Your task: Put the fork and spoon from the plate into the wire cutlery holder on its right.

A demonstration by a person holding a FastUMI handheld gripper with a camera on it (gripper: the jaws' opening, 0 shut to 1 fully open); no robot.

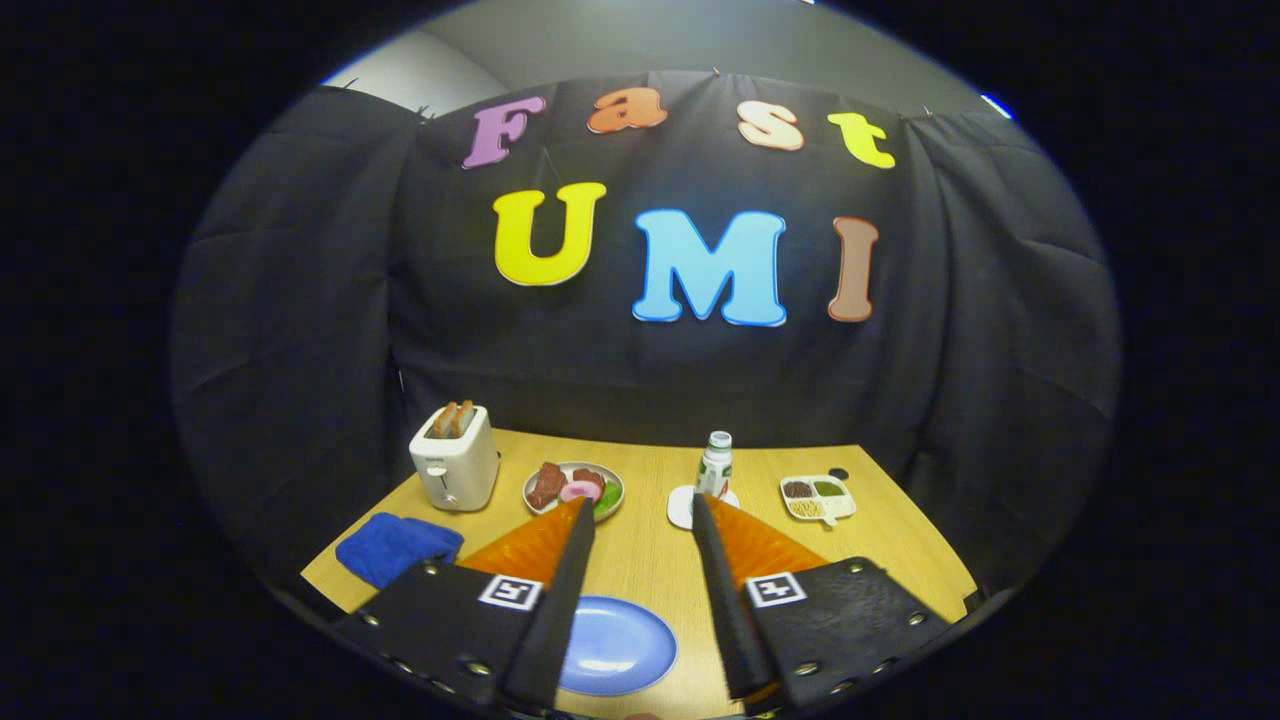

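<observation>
A blue plate [615, 645] lies on the wooden table [640, 560], low between my two fingers and close to me. Its visible surface is bare; part of it is hidden behind my left finger [560, 600]. My gripper [640, 512] hovers above the table with the fingers spread wide apart and nothing between them. My right finger [720, 590] stands to the right of the plate.
Beyond the fingers sit a white toaster [455, 458] with toast, a plate of food [575, 488], a small bottle [714, 466] on a white coaster and a divided dish [818, 497] of seeds. A blue cloth [398, 546] lies at the left.
</observation>
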